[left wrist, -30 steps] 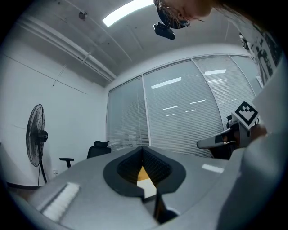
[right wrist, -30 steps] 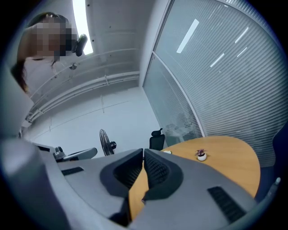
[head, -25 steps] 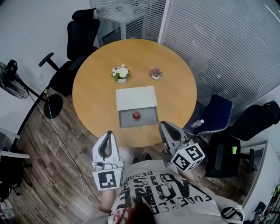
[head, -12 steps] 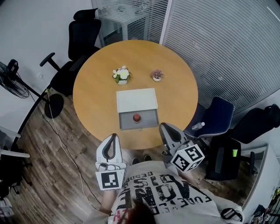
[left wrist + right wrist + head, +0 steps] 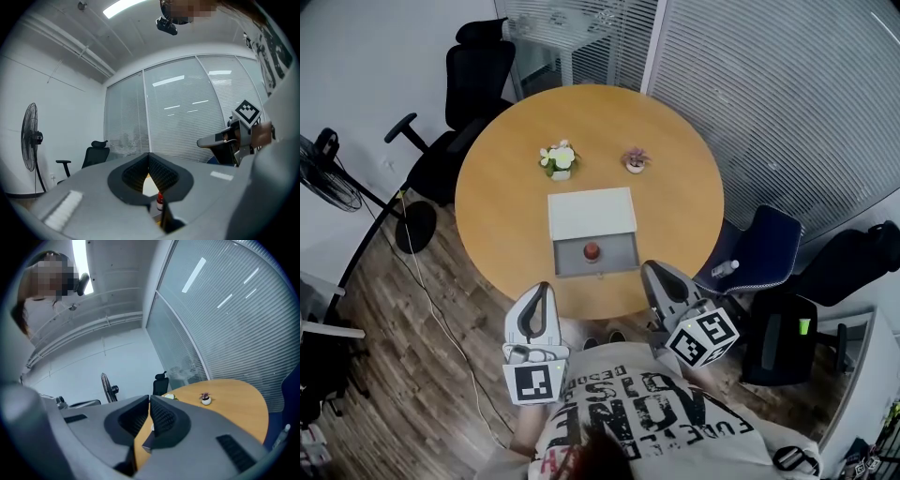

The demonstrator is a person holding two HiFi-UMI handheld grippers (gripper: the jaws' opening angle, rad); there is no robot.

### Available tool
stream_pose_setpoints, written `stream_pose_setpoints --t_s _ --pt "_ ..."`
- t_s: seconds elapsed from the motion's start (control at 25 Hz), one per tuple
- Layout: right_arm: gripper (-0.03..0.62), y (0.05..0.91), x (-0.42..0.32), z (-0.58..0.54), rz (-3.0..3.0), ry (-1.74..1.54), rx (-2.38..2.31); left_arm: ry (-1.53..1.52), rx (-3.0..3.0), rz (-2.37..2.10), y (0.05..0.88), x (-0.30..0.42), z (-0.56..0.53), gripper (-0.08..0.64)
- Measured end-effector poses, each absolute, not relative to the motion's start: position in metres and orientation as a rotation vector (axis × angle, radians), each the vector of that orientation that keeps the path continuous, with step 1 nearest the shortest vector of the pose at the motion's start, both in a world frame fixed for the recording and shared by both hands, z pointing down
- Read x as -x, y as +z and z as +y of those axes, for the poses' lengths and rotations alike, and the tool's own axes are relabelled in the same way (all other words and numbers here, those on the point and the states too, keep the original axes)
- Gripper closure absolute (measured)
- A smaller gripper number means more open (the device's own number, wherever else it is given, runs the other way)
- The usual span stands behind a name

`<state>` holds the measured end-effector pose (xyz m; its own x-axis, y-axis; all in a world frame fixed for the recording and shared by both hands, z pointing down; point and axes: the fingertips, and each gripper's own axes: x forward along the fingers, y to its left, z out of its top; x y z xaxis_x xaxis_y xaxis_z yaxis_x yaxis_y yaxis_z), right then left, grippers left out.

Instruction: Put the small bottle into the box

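The small bottle (image 5: 592, 250) with its red cap stands upright inside the open grey part of the box (image 5: 622, 252), whose white lid (image 5: 591, 212) covers the far half. The box sits mid-table on the round wooden table (image 5: 497, 206). My left gripper (image 5: 542, 288) hangs shut and empty just off the table's near edge, left of the box. My right gripper (image 5: 648, 269) is shut and empty at the near edge, right of the box. In the left gripper view the jaws (image 5: 149, 157) meet, and the bottle (image 5: 160, 201) shows below them. The right gripper view shows its jaws (image 5: 150, 401) closed together.
Two small potted plants (image 5: 560, 159) (image 5: 635, 158) stand beyond the box. A black office chair (image 5: 478, 66) is at the far left, a blue chair (image 5: 761, 246) with a plastic bottle (image 5: 724, 267) at the right. A fan (image 5: 319, 169) and a cable lie left.
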<state>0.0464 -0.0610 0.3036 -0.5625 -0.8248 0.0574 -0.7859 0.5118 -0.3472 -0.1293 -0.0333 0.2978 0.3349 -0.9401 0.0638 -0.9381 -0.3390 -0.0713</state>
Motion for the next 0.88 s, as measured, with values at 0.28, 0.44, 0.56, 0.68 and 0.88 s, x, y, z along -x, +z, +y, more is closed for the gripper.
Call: stream_pose_setpoints --t_s 0.28,0.44,0.56,0.68,0.88 --pt "0.577 0.297 -0.048 -0.056 2.632 -0.495 1.396 -0.214 2.549 1.787 0.3 0.129 -0.025 0.549" --pt "0.577 0.286 -0.053 -0.063 2.62 -0.44 1.4 -0.181 2.531 1.754 0.29 0.125 -0.032 0.549" --pt "0.577 0.284 -0.055 -0.061 2.618 -0.419 1.411 -0.166 2.532 1.743 0.285 0.124 -0.032 0.549" --pt "0.577 0.278 -0.053 -0.059 2.622 -0.391 1.408 -0.143 2.529 1.735 0.279 0.123 -0.031 0.549" --pt "0.577 0.278 -0.052 -0.061 2.625 -0.375 1.416 -0.117 2.531 1.744 0.278 0.126 -0.029 0.549"
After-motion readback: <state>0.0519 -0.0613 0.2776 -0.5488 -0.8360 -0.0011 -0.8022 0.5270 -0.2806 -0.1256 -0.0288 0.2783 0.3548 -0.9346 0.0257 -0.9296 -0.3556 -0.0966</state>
